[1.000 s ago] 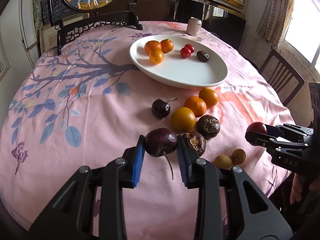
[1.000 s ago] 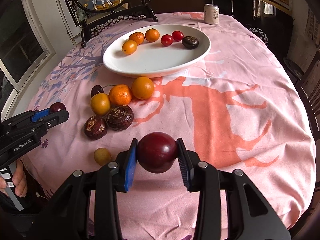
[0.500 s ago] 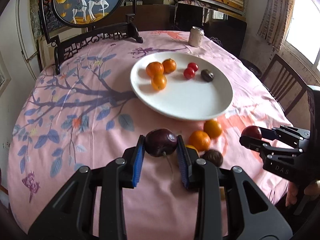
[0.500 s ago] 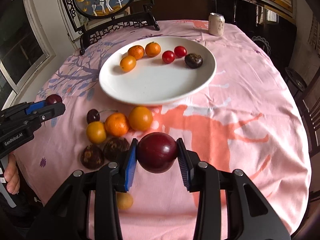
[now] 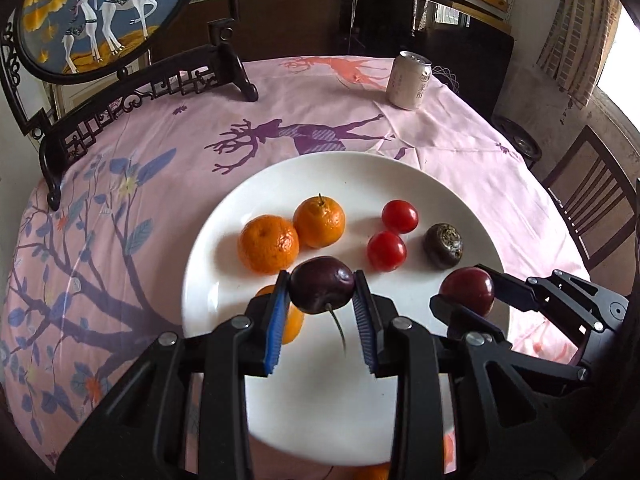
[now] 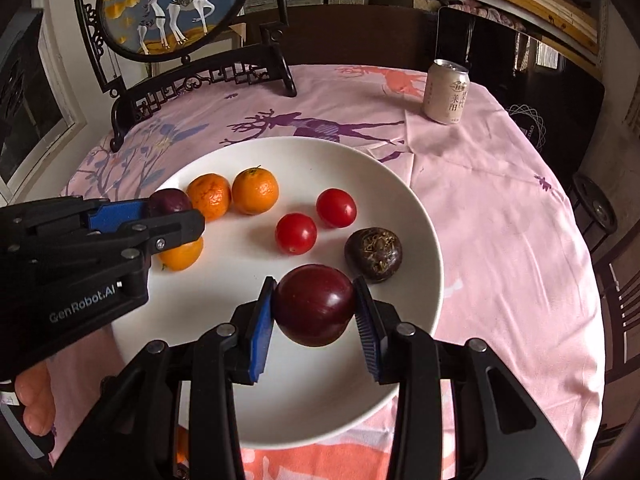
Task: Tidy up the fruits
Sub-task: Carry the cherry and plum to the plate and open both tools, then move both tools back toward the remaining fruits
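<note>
My left gripper [image 5: 321,292] is shut on a dark cherry [image 5: 322,289] with a stem, held over the white plate [image 5: 460,196]. My right gripper [image 6: 314,304] is shut on a dark red plum [image 6: 313,305], over the plate's [image 6: 416,208] right side. On the plate lie three oranges [image 5: 268,243], two red tomatoes [image 5: 386,250] and a dark wrinkled passion fruit [image 5: 443,245]. The right gripper and plum also show in the left wrist view [image 5: 467,290]; the left gripper and cherry also show in the right wrist view [image 6: 170,202].
A drink can [image 5: 409,80] stands on the pink tablecloth [image 5: 320,120] behind the plate. A framed deer screen on a dark stand [image 5: 100,12] is at the back left. A wooden chair [image 5: 592,200] is at the right edge. An orange [image 5: 372,472] peeks under the plate's near rim.
Both grippers moved forward from the loose fruit at the table's front to above the plate, each still holding its fruit. The loose fruits have dropped out of view.
</note>
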Tool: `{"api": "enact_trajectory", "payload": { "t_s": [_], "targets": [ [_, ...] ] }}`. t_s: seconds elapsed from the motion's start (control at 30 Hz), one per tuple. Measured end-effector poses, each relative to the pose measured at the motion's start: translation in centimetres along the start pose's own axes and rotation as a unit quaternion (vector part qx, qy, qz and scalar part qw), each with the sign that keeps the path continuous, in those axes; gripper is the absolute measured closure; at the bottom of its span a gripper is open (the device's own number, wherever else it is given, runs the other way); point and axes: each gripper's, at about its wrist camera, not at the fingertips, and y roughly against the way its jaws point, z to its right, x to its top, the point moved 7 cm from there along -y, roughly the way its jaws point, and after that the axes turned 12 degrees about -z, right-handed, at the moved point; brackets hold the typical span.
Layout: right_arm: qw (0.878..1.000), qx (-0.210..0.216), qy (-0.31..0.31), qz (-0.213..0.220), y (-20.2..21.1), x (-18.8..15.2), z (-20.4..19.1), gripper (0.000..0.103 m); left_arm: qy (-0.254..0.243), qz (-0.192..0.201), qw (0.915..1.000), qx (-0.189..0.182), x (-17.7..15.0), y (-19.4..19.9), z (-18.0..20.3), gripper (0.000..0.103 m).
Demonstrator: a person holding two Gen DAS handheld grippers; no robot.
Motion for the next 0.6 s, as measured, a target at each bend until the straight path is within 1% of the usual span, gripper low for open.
{"api": "enact_trajectory", "payload": {
  "t_s": [0.1, 0.23, 0.3, 0.33, 0.37, 0.43, 0.5, 0.57, 0.6],
  "targets": [
    [1.000, 0.002, 0.000, -0.008, -1.1, 0.6, 0.3, 0.064, -0.001, -0.007, 1.0000, 0.002, 0.7, -1.2, 0.0, 0.071],
    [1.000, 0.000, 0.007, -0.005, -1.9, 0.6, 0.1, 0.063, 0.003, -0.007, 1.0000, -0.001, 1.5, -1.9, 0.0, 0.071],
    [1.000, -0.005, 0.007, -0.002, -2.1, 0.7, 0.1, 0.055, 0.005, -0.004, 1.0000, -0.001, 1.7, -1.9, 0.0, 0.069],
    [1.000, -0.010, 0.006, 0.005, -1.9, 0.7, 0.1, 0.047, 0.006, -0.004, 1.0000, 0.000, 1.7, -1.8, 0.0, 0.064],
    [1.000, -0.018, 0.006, 0.013, -1.6, 0.8, 0.1, 0.046, 0.007, -0.003, 1.0000, 0.001, 1.7, -1.6, -0.1, 0.061],
    [0.999, -0.032, 0.015, 0.018, -0.6, 0.6, 0.0, 0.046, 0.007, 0.001, 1.0000, 0.001, 1.4, -0.7, -0.2, 0.061],
    [0.999, -0.041, 0.022, 0.022, 1.0, 0.0, -0.1, 0.046, 0.009, 0.011, 0.9999, -0.006, 0.6, 1.1, -0.5, 0.061],
    [0.998, -0.049, 0.028, 0.018, 2.9, -1.4, -0.4, 0.043, 0.009, 0.027, 0.9995, -0.013, -0.8, 3.4, -0.9, 0.060],
    [0.998, -0.046, 0.030, 0.015, 3.8, -2.4, -0.7, 0.043, 0.011, 0.036, 0.9991, -0.017, -1.7, 4.6, -1.2, 0.059]
  ]
}}
